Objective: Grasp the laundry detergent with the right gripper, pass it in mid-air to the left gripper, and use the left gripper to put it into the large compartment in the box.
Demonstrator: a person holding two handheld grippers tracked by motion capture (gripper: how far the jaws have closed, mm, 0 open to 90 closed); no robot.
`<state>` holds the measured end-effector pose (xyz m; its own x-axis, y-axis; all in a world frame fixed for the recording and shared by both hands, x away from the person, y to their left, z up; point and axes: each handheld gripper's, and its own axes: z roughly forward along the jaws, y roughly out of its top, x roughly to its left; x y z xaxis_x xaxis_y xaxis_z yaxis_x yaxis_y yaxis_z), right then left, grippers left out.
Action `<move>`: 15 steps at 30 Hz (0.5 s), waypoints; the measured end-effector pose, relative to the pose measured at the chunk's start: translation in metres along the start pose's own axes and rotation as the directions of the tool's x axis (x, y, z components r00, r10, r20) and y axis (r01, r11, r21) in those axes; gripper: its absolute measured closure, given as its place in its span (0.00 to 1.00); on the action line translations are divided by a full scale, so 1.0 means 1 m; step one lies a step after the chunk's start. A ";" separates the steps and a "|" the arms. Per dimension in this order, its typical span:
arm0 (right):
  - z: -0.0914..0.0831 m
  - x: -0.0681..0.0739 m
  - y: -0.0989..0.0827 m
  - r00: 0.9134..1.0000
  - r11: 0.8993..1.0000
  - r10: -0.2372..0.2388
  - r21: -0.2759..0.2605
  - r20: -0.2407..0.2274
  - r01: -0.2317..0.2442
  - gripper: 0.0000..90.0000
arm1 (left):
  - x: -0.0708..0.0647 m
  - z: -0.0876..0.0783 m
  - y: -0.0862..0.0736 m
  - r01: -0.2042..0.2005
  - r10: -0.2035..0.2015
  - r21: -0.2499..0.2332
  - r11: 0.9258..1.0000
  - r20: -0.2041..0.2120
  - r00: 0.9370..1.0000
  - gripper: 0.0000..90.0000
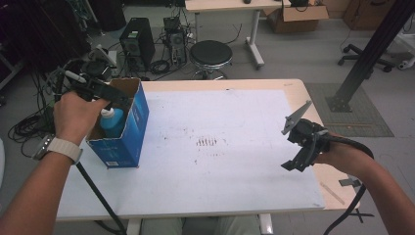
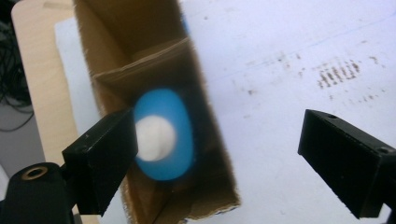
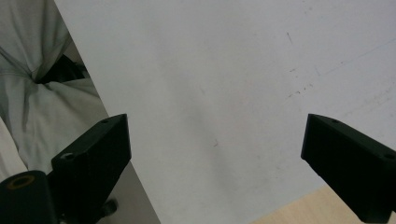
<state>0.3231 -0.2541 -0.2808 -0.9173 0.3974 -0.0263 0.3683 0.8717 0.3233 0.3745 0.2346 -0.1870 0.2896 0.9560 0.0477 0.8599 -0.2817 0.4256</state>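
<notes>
Left gripper view, left gripper (image 2: 217,158) fingers apart above bottle (image 2: 163,135) inside box (image 2: 140,42)

My work surface is a light wooden table (image 1: 298,90) w/ a white sheet (image 1: 220,161) covering most of it, faint dark smudges (image 1: 206,142) near centre. Beyond its far edge, on the grey floor (image 1: 303,54): a black round stool (image 1: 210,55), two PC towers (image 1: 137,41) amid tangled cables, and a second table (image 1: 230,6) on a white leg. At right I see a cardboard box (image 1: 298,15), an office chair base (image 1: 364,59), and a black diagonal strut (image 1: 374,46) bolted to a floor mat; lighting is even, no hard shadows.
</notes>
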 end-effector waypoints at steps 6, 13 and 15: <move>-0.001 0.001 0.000 1.000 1.000 0.003 0.002 -0.001 -0.003 0.09 | -0.015 -0.004 0.004 -0.059 0.059 -0.015 0.998 0.026 0.998 0.13; -0.002 0.000 0.001 1.000 1.000 0.007 0.000 -0.001 -0.007 0.09 | -0.032 -0.005 0.010 -0.143 0.143 -0.003 0.990 0.066 0.987 0.11; -0.002 0.000 0.001 1.000 1.000 0.008 0.001 0.000 -0.008 0.09 | -0.038 -0.005 0.012 -0.172 0.172 -0.002 0.985 0.079 0.982 0.11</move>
<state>0.3232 -0.2538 -0.2786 -0.9143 0.4043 -0.0236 0.3758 0.8688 0.3225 0.3716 0.1958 -0.1795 0.4650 0.8840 0.0487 0.7964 -0.4417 0.4131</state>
